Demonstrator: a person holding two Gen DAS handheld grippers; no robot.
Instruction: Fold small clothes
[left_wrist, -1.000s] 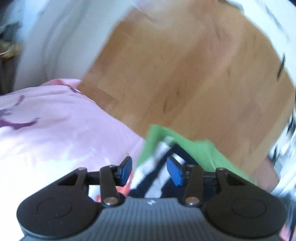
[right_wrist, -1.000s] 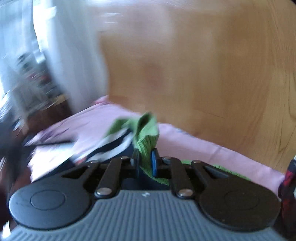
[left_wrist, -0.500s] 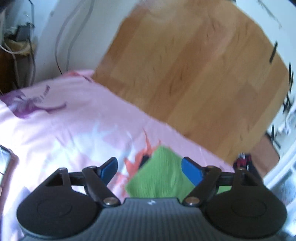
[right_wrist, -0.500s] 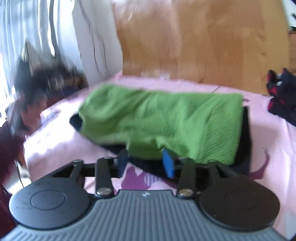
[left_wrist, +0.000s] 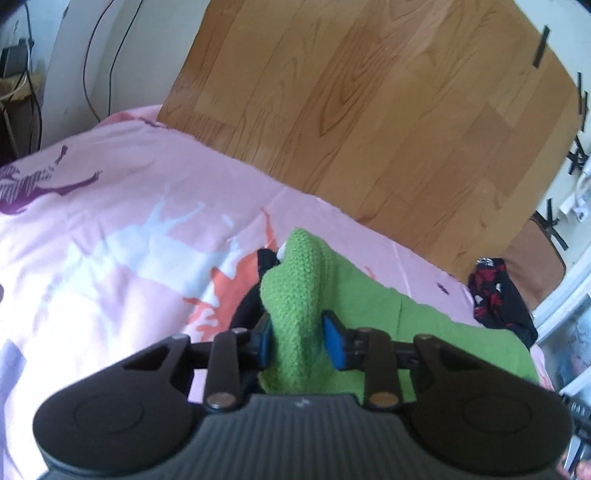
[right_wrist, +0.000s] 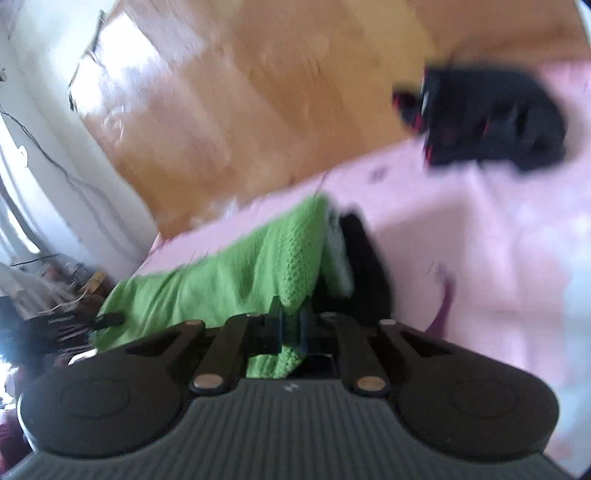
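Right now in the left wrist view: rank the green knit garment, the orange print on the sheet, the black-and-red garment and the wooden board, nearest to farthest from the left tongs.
1. Green knit garment: pinched in the left tongs.
2. Orange print: on the pink sheet, just ahead-left.
3. Black-and-red garment: right edge of the bed.
4. Wooden board: upright behind the bed, farthest.

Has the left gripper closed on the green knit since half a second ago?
Yes. The left gripper, then open above the flat green knit on the pink sheet, has just been closing and now pinches a raised fold.
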